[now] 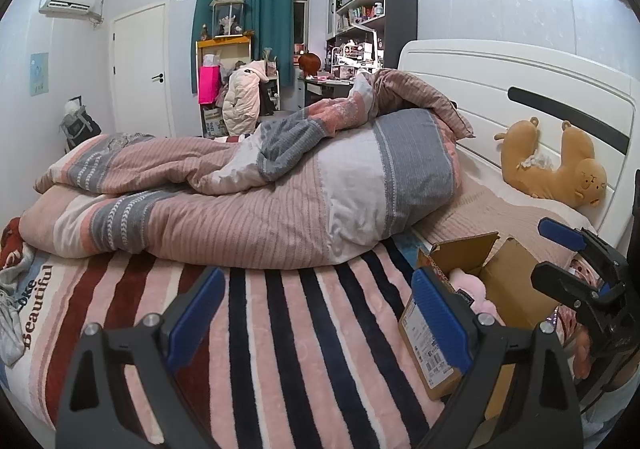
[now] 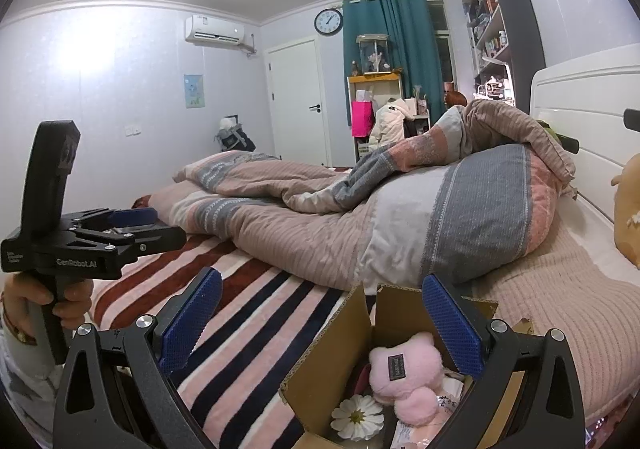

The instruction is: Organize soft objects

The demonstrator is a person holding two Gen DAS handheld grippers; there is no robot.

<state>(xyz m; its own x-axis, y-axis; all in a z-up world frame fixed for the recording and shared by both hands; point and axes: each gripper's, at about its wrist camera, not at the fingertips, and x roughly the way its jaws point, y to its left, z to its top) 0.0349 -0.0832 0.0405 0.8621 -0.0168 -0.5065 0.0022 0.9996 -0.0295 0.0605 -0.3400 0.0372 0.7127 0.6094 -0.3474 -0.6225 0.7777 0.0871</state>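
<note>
An open cardboard box (image 2: 332,353) stands on the striped bed; it also shows in the left wrist view (image 1: 516,281). Inside lie a pink plush toy (image 2: 404,373) and a white daisy flower (image 2: 357,417). A tan plush bear (image 1: 556,165) leans upside down against the white headboard (image 1: 480,77). My left gripper (image 1: 320,321) is open and empty over the striped blanket, left of the box; it also shows in the right wrist view (image 2: 132,223). My right gripper (image 2: 324,325) is open and empty just above the box; it also shows in the left wrist view (image 1: 568,245).
A rumpled pink and grey duvet (image 1: 240,193) lies piled across the bed behind the box. A pink knitted pillow (image 2: 568,313) lies by the headboard. Some cloth (image 1: 12,313) lies at the bed's left edge. Shelves (image 1: 368,5) and a cluttered desk stand behind.
</note>
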